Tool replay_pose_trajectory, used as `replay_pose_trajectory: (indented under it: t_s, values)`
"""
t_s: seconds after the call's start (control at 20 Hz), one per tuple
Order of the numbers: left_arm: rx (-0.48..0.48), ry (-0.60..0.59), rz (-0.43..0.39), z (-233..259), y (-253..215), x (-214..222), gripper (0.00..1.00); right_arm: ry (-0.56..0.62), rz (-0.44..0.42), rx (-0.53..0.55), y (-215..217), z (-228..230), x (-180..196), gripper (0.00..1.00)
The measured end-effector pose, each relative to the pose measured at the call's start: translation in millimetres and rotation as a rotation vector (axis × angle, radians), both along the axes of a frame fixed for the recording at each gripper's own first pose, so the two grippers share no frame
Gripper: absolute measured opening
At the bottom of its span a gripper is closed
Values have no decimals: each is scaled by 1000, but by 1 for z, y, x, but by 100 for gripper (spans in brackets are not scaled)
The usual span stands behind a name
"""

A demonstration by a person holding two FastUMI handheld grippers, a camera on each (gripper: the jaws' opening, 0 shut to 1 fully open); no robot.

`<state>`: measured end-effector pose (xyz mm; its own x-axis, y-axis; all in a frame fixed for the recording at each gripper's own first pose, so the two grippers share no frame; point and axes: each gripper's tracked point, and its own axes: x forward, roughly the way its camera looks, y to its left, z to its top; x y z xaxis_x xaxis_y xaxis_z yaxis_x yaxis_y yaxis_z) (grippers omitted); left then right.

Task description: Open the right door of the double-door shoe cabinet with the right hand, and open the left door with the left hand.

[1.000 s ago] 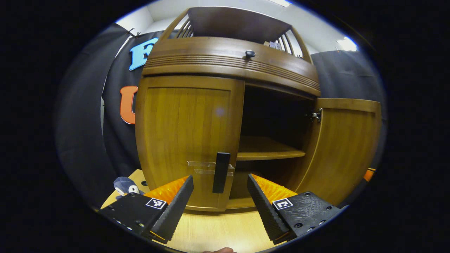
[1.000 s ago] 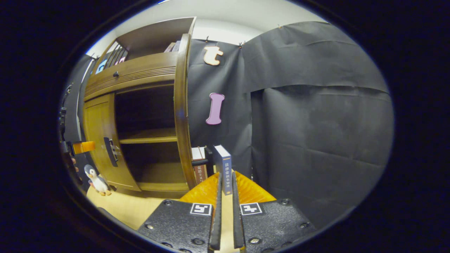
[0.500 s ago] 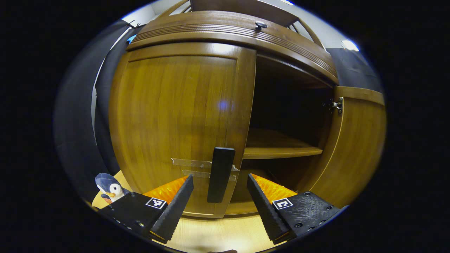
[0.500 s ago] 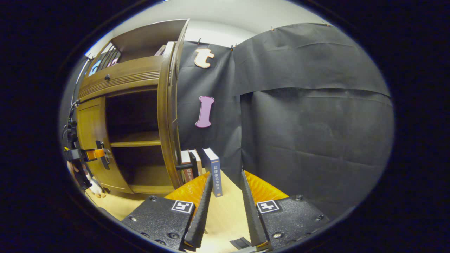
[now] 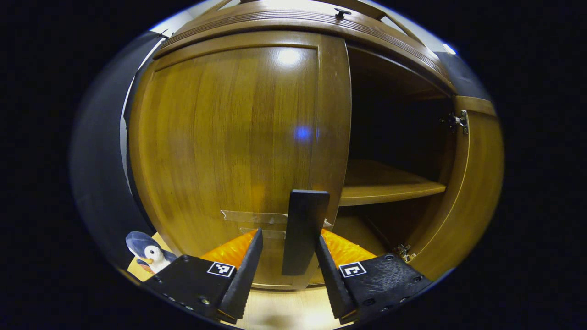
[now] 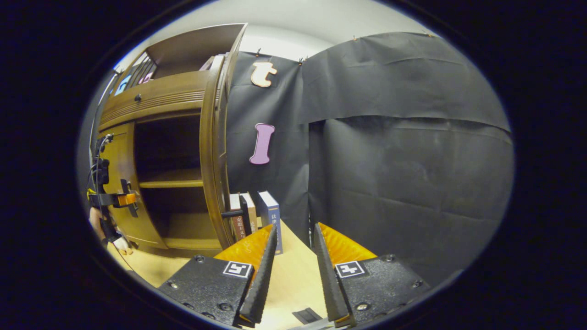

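The wooden shoe cabinet's left door [image 5: 238, 137] is closed, and its black upright handle [image 5: 302, 229] stands between the fingers of my left gripper [image 5: 289, 236]. The jaws are narrowed around it, with a gap still on the left side. The right door [image 5: 474, 183] is swung wide open, baring a dark inside with a shelf [image 5: 390, 188]. In the right gripper view that door [image 6: 211, 151] is seen edge-on, its handle [image 6: 231, 213] sticking out. My right gripper [image 6: 293, 231] is open and holds nothing, to the right of that door. My left gripper [image 6: 114, 199] sits at the left door.
A penguin toy [image 5: 146, 250] sits on the wooden tabletop [image 6: 293, 275] left of the cabinet. Several books [image 6: 257, 211] stand behind the open right door. Black cloth wall [image 6: 403, 174] closes the right side. A drawer knob [image 5: 340, 11] tops the cabinet front.
My left gripper has moved up to the left door and narrowed its fingers around the handle. My right gripper has opened and drawn back from the right door's handle.
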<state>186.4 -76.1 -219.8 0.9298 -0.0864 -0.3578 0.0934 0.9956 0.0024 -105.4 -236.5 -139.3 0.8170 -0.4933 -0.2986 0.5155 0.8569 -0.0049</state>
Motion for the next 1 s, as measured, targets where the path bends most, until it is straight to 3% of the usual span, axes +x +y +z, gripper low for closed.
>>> replay_pose_trajectory:
  t_s: [0.1,0.25,0.5,0.6,0.65,1.0]
  values:
    - [-1,-9,-36,2,-7,5,67,2,6,3,3,0,0,53]
    - [7,-9,-44,3,-11,3,44,7,19,3,4,-1,1,54]
    - [-2,-14,-79,6,-12,5,39,8,32,4,6,-2,1,54]
    - [4,-21,-81,7,-11,3,24,12,31,11,8,-5,1,54]
    - [4,-17,-77,7,-12,3,30,15,36,26,10,-7,1,54]
    - [29,-13,-49,9,-6,-16,30,15,64,29,13,-10,0,54]
